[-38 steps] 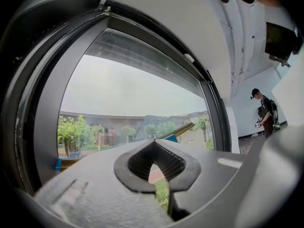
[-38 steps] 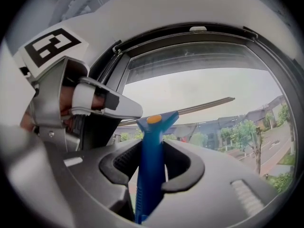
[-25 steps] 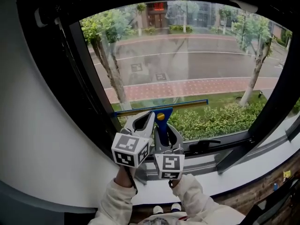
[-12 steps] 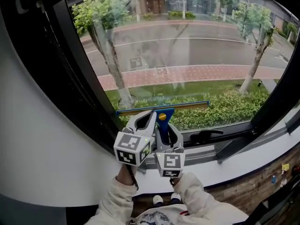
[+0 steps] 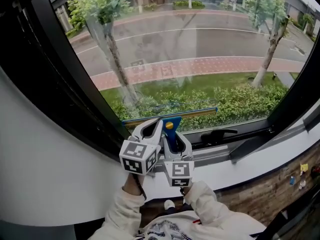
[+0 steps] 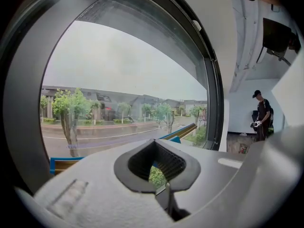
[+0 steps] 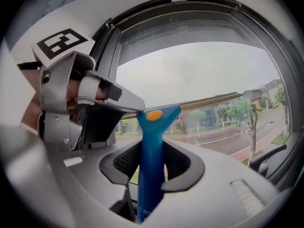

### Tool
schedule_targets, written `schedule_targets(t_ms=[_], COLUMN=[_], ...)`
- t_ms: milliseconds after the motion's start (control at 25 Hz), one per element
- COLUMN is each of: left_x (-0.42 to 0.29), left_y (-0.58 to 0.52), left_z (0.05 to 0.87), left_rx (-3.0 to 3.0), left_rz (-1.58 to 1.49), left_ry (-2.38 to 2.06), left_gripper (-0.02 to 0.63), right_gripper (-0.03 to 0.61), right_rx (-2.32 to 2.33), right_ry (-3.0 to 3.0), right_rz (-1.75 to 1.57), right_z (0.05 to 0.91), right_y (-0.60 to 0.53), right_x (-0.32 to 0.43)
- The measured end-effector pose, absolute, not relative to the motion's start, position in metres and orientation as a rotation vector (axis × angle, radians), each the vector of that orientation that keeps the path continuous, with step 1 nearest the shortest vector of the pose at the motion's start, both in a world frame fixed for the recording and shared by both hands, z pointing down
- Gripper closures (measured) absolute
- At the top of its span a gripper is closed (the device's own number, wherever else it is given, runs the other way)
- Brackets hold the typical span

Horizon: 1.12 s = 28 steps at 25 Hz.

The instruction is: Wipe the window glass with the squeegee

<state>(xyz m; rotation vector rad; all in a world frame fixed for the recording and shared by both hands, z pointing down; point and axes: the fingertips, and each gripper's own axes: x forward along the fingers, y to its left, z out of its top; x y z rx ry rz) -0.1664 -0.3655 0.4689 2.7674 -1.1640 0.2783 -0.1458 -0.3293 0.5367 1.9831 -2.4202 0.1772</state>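
The squeegee's blade (image 5: pixel 195 112) lies level across the window glass (image 5: pixel 190 49), low down near the bottom frame. Its blue handle (image 5: pixel 171 133) points down into my right gripper (image 5: pixel 175 141), which is shut on it. In the right gripper view the handle (image 7: pixel 153 127) stands upright between the jaws of the right gripper (image 7: pixel 152 167), and the blade (image 7: pixel 204 100) stretches off to the right. My left gripper (image 5: pixel 156 126) sits close on the left, its tip against the squeegee's head. It is shut with nothing between the jaws of the left gripper (image 6: pixel 157 164). Beyond them the blade (image 6: pixel 183 130) shows.
A dark window frame (image 5: pixel 65 84) runs down the left side. A black window handle (image 5: pixel 217 134) lies on the lower frame just right of the grippers. A white sill (image 5: pixel 260 156) slopes below. A person (image 6: pixel 261 115) stands far back in the room.
Both grippers have carried the squeegee down the glass, so the blade now sits closer to the bottom frame. The head view has tilted lower.
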Motion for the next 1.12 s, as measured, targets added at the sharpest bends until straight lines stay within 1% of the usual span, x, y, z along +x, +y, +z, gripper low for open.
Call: schedule_targets(t_ms=[560,1120], left_x=[-0.169,-0.169], left_y=[-0.366,-0.373], left_z=[0.538,0.575], left_rx=[2.658,2.603], left_rz=[0.417,0.46], left_ry=[-1.122,-1.094], left_gripper=[0.614,0.614], right_gripper=[0.44,0.44], right_rx=[1.894,1.821], right_ry=[-2.327,-2.271], right_rz=[0.421,0.608], right_z=[0.603,0.641], right_y=[-0.317,-0.315], right_x=[-0.149,-0.153])
